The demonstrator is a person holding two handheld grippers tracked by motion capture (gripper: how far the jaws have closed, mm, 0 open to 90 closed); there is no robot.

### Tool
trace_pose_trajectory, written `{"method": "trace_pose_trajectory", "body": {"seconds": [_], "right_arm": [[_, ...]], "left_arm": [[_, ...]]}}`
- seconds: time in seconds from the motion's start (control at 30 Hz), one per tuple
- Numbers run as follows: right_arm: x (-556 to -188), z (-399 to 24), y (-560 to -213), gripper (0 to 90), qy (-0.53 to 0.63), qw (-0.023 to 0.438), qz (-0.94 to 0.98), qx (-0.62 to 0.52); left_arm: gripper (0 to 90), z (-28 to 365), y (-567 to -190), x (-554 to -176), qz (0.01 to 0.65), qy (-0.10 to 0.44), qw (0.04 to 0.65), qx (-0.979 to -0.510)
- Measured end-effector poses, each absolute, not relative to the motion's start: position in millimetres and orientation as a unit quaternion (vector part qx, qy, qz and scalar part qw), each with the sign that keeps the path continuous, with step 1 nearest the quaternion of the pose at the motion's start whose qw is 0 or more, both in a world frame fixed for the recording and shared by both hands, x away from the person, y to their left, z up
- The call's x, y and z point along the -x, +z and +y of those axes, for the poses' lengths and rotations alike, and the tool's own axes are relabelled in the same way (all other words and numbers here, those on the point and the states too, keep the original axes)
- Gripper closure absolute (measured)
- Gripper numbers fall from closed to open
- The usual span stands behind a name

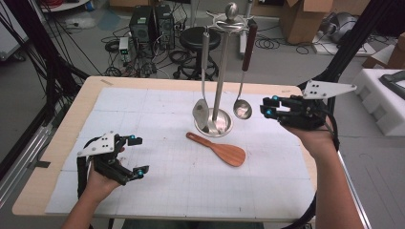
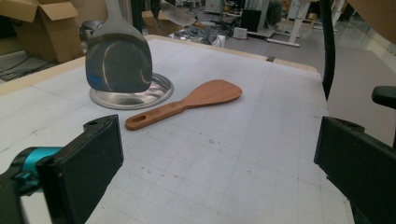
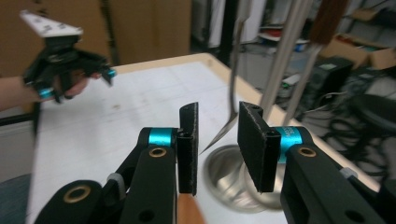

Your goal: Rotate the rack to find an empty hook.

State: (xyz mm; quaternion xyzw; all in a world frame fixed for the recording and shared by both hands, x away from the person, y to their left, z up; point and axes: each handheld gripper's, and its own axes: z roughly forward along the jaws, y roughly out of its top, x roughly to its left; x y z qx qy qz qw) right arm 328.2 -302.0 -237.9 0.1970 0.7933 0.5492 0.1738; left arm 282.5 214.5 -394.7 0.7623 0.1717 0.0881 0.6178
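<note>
Two grippers work a table: the left gripper [image 1: 136,155] rests with jaws wide open and empty, the wooden spatula [image 2: 184,104] lying well ahead of them. The right gripper [image 3: 217,144], jaws narrowed on nothing, faces the utensil stand [image 1: 218,71] — its hanging steel turner [image 3: 231,84] just beyond could be knocked swinging. No writing is readable.

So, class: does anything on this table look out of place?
Yes: the wooden spatula lies flat on the mat, in front of the rack, while the steel turner and ladle hang from it. Nothing looks spilled or damaged.
</note>
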Motion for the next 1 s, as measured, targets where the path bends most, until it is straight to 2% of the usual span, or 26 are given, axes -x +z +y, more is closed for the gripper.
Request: {"method": "trace_pose_trajectory", "body": {"seconds": [0.13,0.33,0.77,1.0], "right_arm": [[-338.2,-293.8,-217.5,80.8,0.539,0.183,0.797,-0.203],[-355.2,-277.3,-185.2,86.3,0.532,0.185,0.801,-0.202],[-383.6,-234.7,-138.0,89.5,0.523,0.201,0.804,-0.201],[-394.2,-225.0,-124.1,89.6,0.529,0.187,0.804,-0.194]], "left_arm": [[1.7,214.7,-394.9,-283.2,0.169,0.088,0.617,-0.763],[1.7,215.2,-393.5,-283.1,0.168,0.089,0.619,-0.762],[1.7,214.8,-392.6,-281.7,0.166,0.090,0.617,-0.764],[1.7,215.0,-392.8,-282.3,0.164,0.091,0.616,-0.765]]}}
